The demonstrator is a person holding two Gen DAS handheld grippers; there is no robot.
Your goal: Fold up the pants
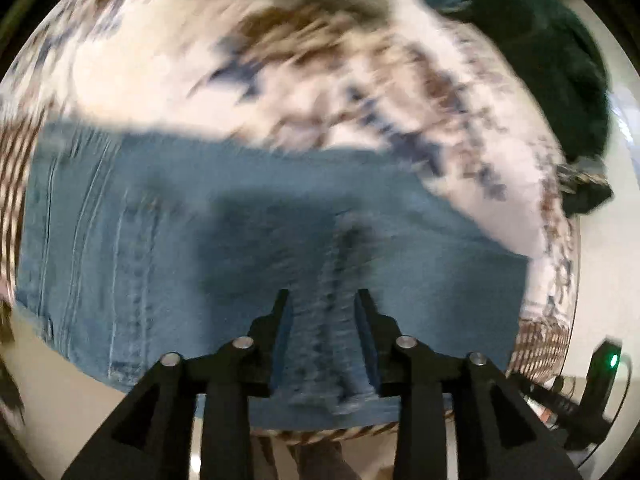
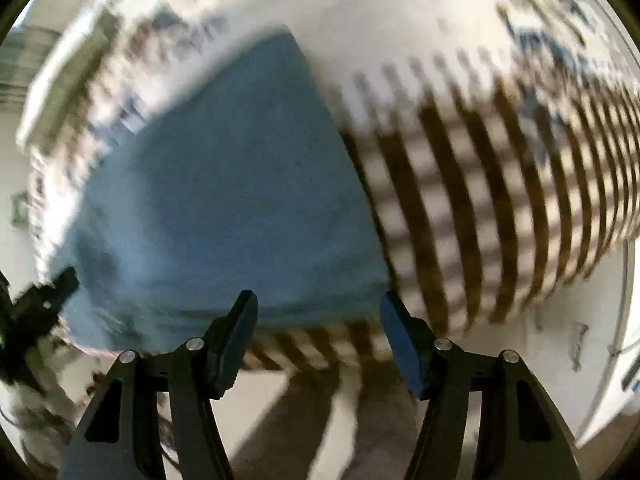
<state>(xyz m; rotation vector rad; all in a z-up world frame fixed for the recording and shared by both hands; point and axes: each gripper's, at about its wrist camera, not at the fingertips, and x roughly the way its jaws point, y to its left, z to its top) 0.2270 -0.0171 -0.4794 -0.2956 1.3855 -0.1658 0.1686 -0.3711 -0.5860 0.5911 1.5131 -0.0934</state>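
Blue denim pants (image 1: 248, 216) lie flat on a patterned cloth (image 1: 160, 72) and fill the lower half of the blurred left wrist view. My left gripper (image 1: 323, 300) points down over them. A stitched seam (image 1: 340, 280) runs through the gap between its fingers, smeared by motion, and the pads do not look pressed on it. In the right wrist view the pants (image 2: 224, 200) end in a folded edge just beyond my right gripper (image 2: 318, 304). That gripper stands wide open over the table's striped edge with nothing between its fingers.
A dark green garment (image 1: 540, 60) is heaped at the far right of the table. The cloth's brown-striped border (image 2: 480, 200) hangs over the near edge, with floor (image 2: 320, 420) below. A black device with a green light (image 1: 604, 364) sits at the right rim.
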